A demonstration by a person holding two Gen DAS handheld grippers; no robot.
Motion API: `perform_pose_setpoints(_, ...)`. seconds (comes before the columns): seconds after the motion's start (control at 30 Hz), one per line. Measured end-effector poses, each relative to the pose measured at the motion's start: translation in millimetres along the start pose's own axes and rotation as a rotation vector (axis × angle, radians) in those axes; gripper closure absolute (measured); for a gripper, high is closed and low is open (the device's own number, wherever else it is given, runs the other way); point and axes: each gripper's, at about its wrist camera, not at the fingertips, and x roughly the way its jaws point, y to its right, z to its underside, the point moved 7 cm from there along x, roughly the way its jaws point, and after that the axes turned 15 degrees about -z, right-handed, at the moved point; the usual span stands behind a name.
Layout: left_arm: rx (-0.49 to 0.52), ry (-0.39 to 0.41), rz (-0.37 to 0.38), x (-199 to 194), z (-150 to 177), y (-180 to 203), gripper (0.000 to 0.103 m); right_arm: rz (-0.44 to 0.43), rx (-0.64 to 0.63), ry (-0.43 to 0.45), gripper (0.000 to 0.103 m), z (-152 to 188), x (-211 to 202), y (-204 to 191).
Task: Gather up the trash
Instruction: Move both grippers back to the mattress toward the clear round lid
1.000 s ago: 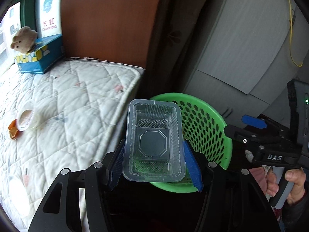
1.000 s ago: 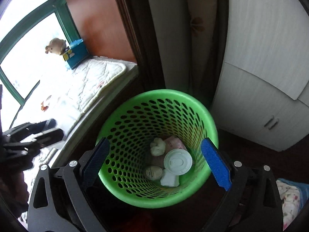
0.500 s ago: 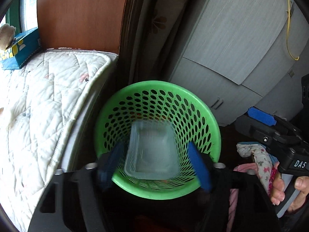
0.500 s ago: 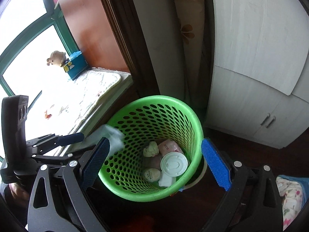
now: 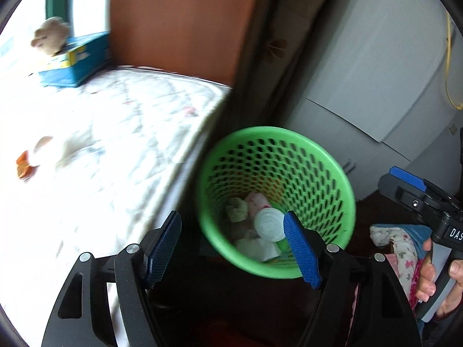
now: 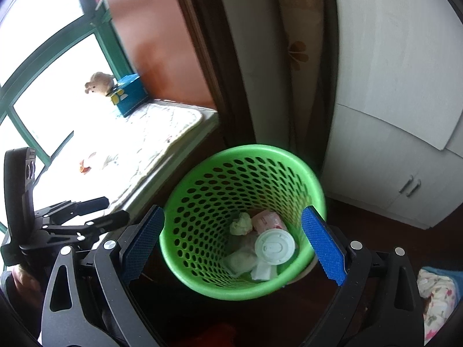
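Note:
A green perforated waste basket [image 5: 303, 156] [image 6: 202, 202] stands on the dark floor beside the bed. It holds a white cup lid [image 5: 267, 224] [image 6: 275, 245], crumpled tissues [image 6: 240, 223] and wrappers. My left gripper [image 5: 231, 245] is open and empty, above the basket's left rim. My right gripper [image 6: 234, 245] is open and empty, straddling the basket from above. A clear tray cannot be made out in the basket. An orange and white scrap [image 5: 29, 159] [image 6: 86, 164] lies on the quilted mattress [image 5: 86, 144].
A blue tissue box [image 5: 75, 60] [image 6: 128, 98] with a plush toy [image 5: 49, 36] sits at the window end of the mattress. White cabinet doors [image 5: 376, 86] [image 6: 390, 115] stand behind the basket. Floral cloth [image 5: 396, 243] [image 6: 437, 292] lies on the floor at right.
My left gripper opened over the basket and the clear plastic tray left its fingers. The left gripper has since swung left towards the bed. The right gripper stayed open over the basket.

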Motion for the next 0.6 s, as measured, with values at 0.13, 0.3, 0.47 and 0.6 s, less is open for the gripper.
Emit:
perform_pose_setpoints(0.13,-0.052,0.018,-0.060,-11,6,-36,0.032,-0.029,-0.022,-0.012,0.008,-2,10,-19)
perform_pose_setpoints(0.3,-0.124,0.034,-0.150,-25,16,-92,0.025,-0.069,-0.057,-0.029,0.008,-3,24,-47)
perform_pose_setpoints(0.47,-0.187,0.055,-0.236,-39,28,-153,0.016,-0.112,-0.097,-0.046,0.008,-5,38,-80)
perform_pose_setpoints(0.6,-0.230,0.052,-0.289,-44,40,-197,0.010,-0.143,-0.131,-0.063,0.008,-5,51,-106)
